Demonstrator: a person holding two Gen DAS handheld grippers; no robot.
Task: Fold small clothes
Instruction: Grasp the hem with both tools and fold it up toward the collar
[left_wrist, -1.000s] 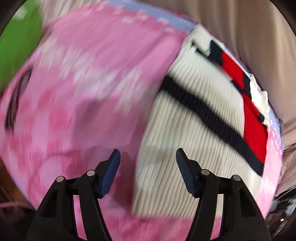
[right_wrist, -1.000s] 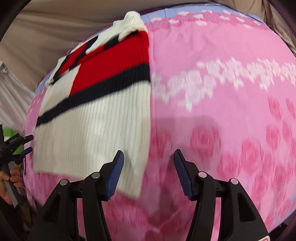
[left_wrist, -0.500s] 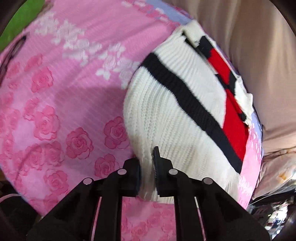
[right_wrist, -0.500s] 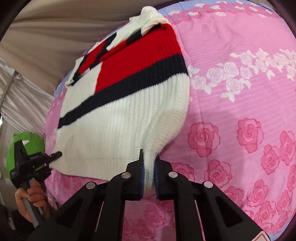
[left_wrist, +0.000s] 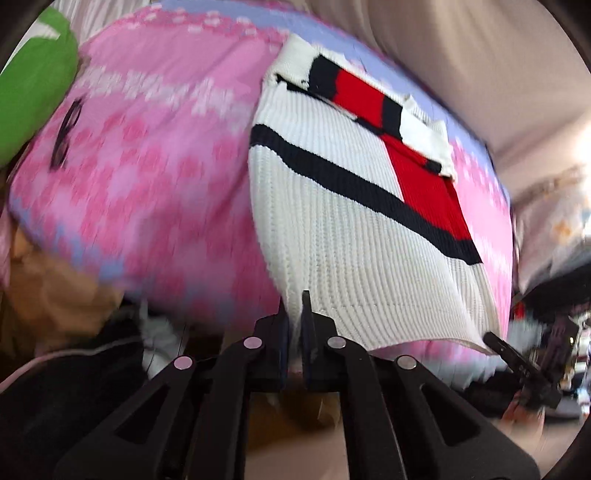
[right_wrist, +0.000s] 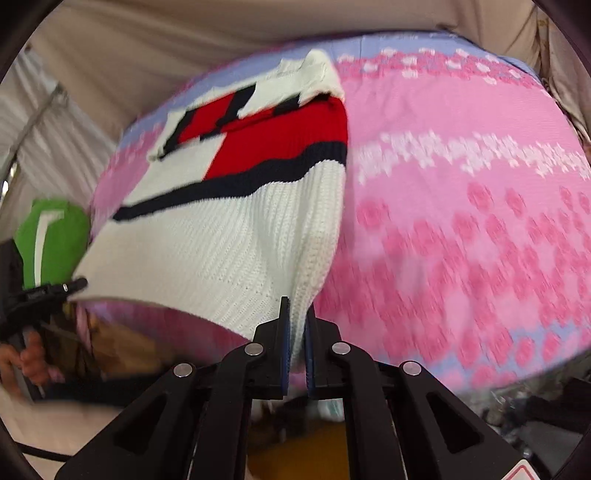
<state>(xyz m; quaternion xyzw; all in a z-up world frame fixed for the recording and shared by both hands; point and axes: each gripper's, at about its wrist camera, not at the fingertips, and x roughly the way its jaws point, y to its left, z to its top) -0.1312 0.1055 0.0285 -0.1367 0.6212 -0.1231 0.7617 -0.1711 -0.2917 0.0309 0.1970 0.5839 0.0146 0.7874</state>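
A white ribbed sweater (left_wrist: 354, 236) with a black stripe and red blocks lies on a pink bedspread (left_wrist: 159, 177) printed with roses and edged in pale blue. Its collar end rests flat at the far side of the bed, while its near hem is lifted off the cover.

The left tongs (left_wrist: 293, 325) are clamped together on the hem's left corner, the knit pinched between the two dark pads. The right tongs (right_wrist: 295, 332) are likewise clamped on the hem's right corner, where the fabric bunches into a vertical ridge rising from the grip. Between the two corners the hem hangs as a loose edge above the bedspread.

From the right wrist view the left tongs show at the far left edge, held by a hand (right_wrist: 26, 358), touching the sweater's other corner. From the left wrist view the right tongs show at the lower right, blurred.

A green cloth (left_wrist: 29, 85) sits at the bed's left edge. A dark mark on the bedspread (left_wrist: 66, 136) is too blurred to read, and small writing on the far tongs cannot be made out. A beige curtain (right_wrist: 184, 40) hangs behind the bed
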